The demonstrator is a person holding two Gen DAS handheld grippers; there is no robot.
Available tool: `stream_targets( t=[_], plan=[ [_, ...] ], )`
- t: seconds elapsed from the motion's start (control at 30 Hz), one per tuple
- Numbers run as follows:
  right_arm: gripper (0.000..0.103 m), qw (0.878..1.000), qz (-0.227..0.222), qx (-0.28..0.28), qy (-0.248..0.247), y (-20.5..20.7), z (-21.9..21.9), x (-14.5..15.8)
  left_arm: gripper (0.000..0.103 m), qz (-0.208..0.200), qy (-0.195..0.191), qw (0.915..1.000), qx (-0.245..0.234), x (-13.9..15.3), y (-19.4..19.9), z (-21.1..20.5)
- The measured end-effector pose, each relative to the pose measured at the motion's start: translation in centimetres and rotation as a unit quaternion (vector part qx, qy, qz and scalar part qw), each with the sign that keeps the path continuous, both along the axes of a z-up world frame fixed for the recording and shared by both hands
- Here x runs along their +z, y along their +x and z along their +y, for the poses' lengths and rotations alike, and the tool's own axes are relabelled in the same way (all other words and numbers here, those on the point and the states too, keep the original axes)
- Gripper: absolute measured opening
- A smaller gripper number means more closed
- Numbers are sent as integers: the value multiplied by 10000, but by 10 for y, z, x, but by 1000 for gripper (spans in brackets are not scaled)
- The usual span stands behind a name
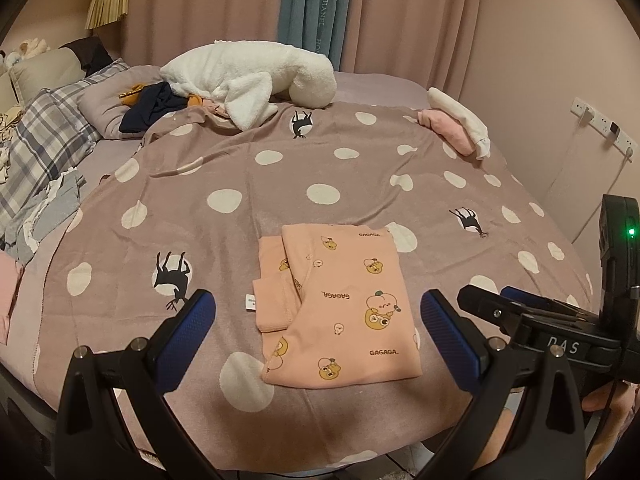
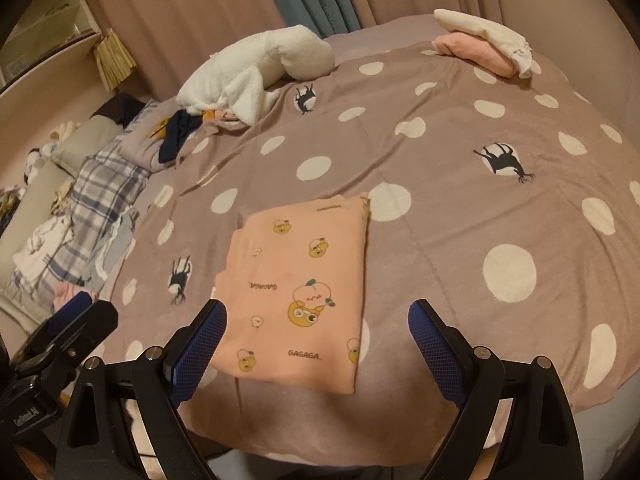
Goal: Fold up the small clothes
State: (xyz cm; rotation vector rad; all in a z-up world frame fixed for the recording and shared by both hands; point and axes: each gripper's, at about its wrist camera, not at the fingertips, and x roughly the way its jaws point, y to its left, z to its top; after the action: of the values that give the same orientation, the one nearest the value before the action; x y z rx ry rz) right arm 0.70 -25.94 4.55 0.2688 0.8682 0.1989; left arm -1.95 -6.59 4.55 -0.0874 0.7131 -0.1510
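At the far left of the bed lies a grey-and-white plaid pillow [image 1: 44,136], with a loose heap of pale crumpled clothes [image 1: 44,216] just in front of it. Next to the right, near the head of the bed, a dark navy garment [image 1: 154,110] sits bunched against a fluffy white fleece blanket [image 1: 256,80], which is rolled into a long mound. The mauve bedspread with white polka dots and black deer silhouettes [image 1: 320,160] covers the whole middle of the scene. The left gripper [image 1: 318,320] hangs above its near edge with jaws spread wide and nothing between the blue pads — the cloth below is not touched. Lying flat on the bedspread, seen between those jaws, is the folded peach-pink child's garment printed with cartoon bears and "GAGAGA" lettering [image 1: 340,300]; a narrower folded part juts out on its left side. The right gripper [image 2: 316,338] hangs just beside the left one, likewise wide open and empty, above the garment's near edge. At the far right corner of the bed a folded pink cloth [image 1: 452,128] rests with a white cloth [image 1: 460,114] draped over it — well apart from the peach garment.
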Motion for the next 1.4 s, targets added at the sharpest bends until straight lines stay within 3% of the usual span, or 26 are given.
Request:
stream_targets(
  t=[1.4],
  plan=[
    [92,9995,225,11,-233,-8,17,-10,103,157,148,9995,-230,-9,-3,-8]
  ],
)
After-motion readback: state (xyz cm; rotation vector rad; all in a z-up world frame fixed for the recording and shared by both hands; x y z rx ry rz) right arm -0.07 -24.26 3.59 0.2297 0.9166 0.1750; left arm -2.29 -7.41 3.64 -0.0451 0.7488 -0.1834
